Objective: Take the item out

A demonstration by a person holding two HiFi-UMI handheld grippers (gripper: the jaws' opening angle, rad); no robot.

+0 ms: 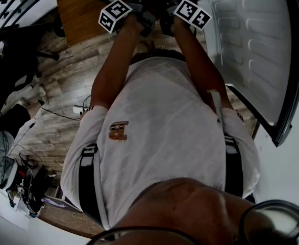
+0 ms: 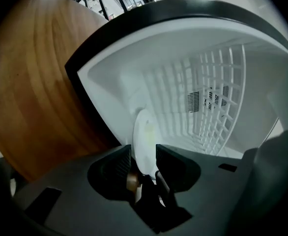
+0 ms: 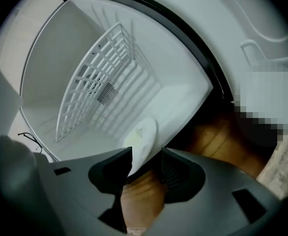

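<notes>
A white plate (image 2: 144,134) with a faint yellowish patch lies inside the open white fridge (image 2: 114,77), near its front edge. In the left gripper view my left gripper (image 2: 144,154) is open, and the plate's rim shows edge-on in the gap between the dark pads. In the right gripper view my right gripper (image 3: 146,156) is open at the fridge mouth. There the plate (image 3: 144,134) sits just past its left fingertip, with wood floor showing in the gap. In the head view only the two marker cubes (image 1: 115,14) (image 1: 193,13) show, side by side at the fridge opening.
A white wire shelf (image 3: 100,77) and a fan vent (image 2: 208,100) fill the fridge's back. The fridge door (image 1: 256,50) stands swung open on the right. A wooden top (image 2: 31,92) borders the fridge on the left. Cables and gear (image 1: 27,182) lie on the wood floor behind.
</notes>
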